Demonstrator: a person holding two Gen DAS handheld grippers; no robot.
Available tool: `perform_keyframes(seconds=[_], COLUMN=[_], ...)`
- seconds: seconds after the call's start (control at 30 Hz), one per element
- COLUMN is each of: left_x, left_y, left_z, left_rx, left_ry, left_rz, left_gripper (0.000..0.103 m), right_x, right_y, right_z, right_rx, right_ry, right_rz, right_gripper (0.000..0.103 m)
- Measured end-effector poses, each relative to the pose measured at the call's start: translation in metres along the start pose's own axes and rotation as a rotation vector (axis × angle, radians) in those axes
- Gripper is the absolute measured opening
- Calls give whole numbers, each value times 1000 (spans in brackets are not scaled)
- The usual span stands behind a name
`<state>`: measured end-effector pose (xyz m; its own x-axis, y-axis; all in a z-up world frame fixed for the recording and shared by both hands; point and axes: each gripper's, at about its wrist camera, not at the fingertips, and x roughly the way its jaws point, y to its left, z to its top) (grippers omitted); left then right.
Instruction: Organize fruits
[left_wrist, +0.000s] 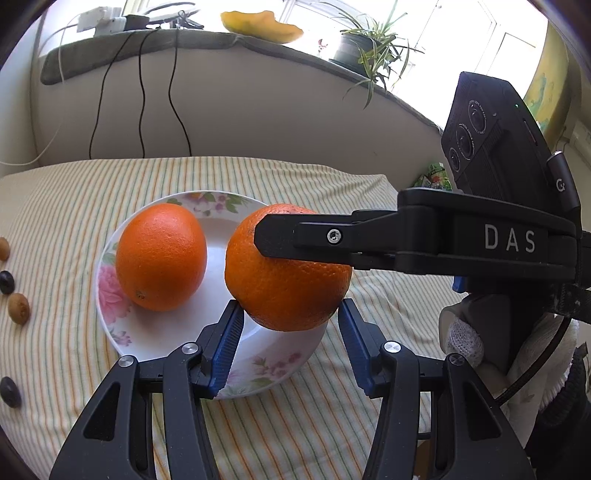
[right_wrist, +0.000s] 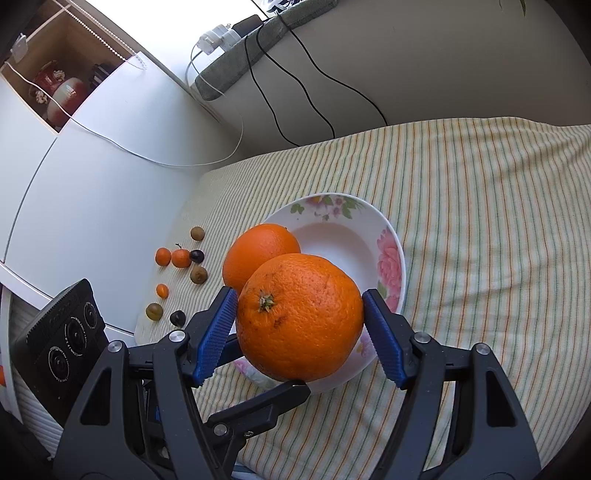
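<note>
Orange, round, pebble-skinned fruit (left_wrist: 288, 273): left view, above near rim of white floral plate (left_wrist: 110, 306); left gripper (left_wrist: 291, 347) part-open, empty. Right view: right gripper (right_wrist: 300, 328) clamps its sides. Judged firm, weighty, slippery; grip widest girth.

A lived-in home is shown. A striped cloth (right_wrist: 480, 221) is spread over the bench, and a flower-patterned plate (right_wrist: 389, 258) is set on it. A windowsill (left_wrist: 221, 40) carries a potted plant (left_wrist: 365, 44) and a power strip (left_wrist: 99, 20) with cables (left_wrist: 140, 96) hanging down. Ornamental jars (right_wrist: 55, 92) are kept in a white cupboard's open niche.
</note>
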<state>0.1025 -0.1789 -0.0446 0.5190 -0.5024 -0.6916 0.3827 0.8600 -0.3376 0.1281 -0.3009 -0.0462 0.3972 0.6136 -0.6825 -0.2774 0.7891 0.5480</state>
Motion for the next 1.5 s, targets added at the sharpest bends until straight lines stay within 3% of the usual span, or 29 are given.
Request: perform_keyframes(seconds=[0.8,1.0,1.5], left_x=[3,-9,-26], left_y=[-1,0,8], left_z=[-3,-2,-9], left_rx=[4,12,17], left_ry=[11,-18,-57], left_rz=[19,29,62], left_gripper=[51,50,50], right_x=[5,-10,-21], right_y=[-6,1,17], right_z=[-5,-1,-5], right_rx=[45,6,-86], right_ry=[29,-42,-113], right_rz=[-23,-36,-87], right_gripper=[74,74,74])
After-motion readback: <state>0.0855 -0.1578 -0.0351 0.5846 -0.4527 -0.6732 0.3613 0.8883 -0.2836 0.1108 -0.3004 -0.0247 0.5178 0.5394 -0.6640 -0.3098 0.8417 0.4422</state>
